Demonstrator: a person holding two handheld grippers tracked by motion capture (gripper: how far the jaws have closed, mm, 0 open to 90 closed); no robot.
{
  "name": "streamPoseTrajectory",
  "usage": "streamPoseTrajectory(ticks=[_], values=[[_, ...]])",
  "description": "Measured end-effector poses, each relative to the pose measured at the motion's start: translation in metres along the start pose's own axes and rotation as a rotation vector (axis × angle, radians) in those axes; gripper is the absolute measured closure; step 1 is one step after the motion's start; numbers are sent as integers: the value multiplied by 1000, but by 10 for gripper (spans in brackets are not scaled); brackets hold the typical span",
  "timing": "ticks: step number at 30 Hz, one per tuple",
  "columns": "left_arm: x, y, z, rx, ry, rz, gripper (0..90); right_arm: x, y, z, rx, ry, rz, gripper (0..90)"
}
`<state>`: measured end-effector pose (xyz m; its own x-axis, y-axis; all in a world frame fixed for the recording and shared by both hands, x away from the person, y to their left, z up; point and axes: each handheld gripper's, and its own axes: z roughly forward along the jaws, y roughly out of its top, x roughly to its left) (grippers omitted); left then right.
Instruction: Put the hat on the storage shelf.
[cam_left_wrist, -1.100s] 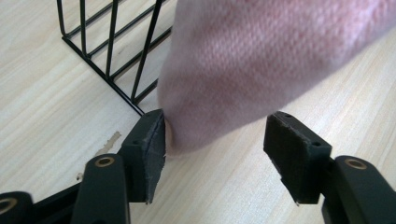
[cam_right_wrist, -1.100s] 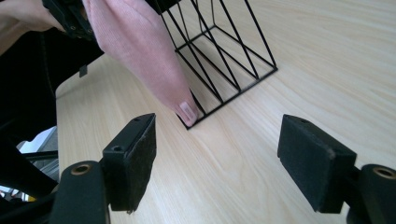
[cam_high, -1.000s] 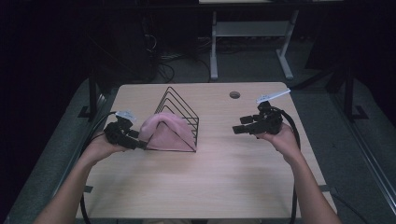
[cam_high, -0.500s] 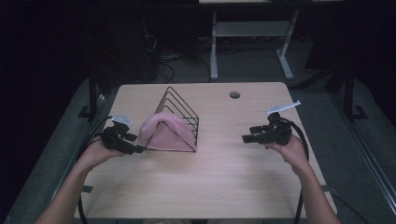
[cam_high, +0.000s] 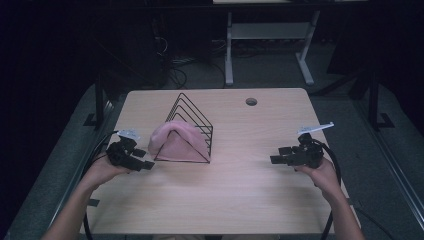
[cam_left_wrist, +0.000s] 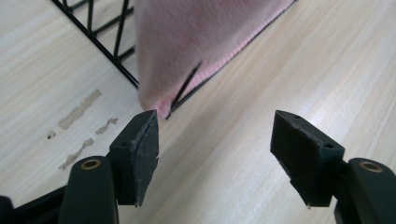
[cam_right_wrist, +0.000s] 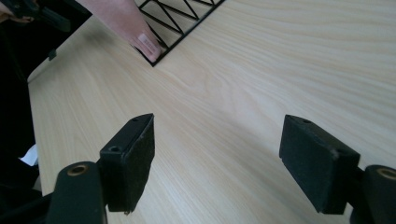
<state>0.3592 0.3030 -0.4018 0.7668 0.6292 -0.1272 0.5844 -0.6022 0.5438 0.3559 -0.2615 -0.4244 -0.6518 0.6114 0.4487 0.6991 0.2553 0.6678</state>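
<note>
Pale wood table (cam_high: 220, 195) under me in the high view, with a black wire rack (cam_high: 192, 125) left of centre and a pink cloth (cam_high: 175, 142) draped over its near end. My left gripper (cam_high: 142, 162) sits just beside the rack's near left corner; my right gripper (cam_high: 276, 159) is well apart, near the right edge. From my left gripper view, the jaws stand wide apart and empty, the cloth's hem close ahead (its upper part is cut off). From my right gripper view, jaws are likewise spread, holding nothing; a small tag (cam_right_wrist: 148, 42) on the cloth shows stripes, though I can't read any writing.
</note>
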Motion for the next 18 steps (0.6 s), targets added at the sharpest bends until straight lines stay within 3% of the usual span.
streamPoseTrajectory(ticks=[3, 4, 5, 6, 12, 18], values=[[-1, -4, 0, 11, -2, 5, 327, -2, -8, -4, 7, -14, 12, 261], [-3, -5, 1, -2, -3, -11, 327, -2, -11, -5, 9, -19, 16, 261], [-2, -6, 1, 11, -2, 2, 327, -3, -14, -7, 10, -24, 16, 261], [-4, -7, 2, 1, -5, -13, 327, -3, -16, -8, 11, -24, 19, 261], [-8, -13, 3, 5, -3, 1, 328, 0, -26, -12, 28, -40, 18, 261], [-21, -26, 4, -27, 19, -36, 325, 12, -35, -15, 32, -52, -7, 236]])
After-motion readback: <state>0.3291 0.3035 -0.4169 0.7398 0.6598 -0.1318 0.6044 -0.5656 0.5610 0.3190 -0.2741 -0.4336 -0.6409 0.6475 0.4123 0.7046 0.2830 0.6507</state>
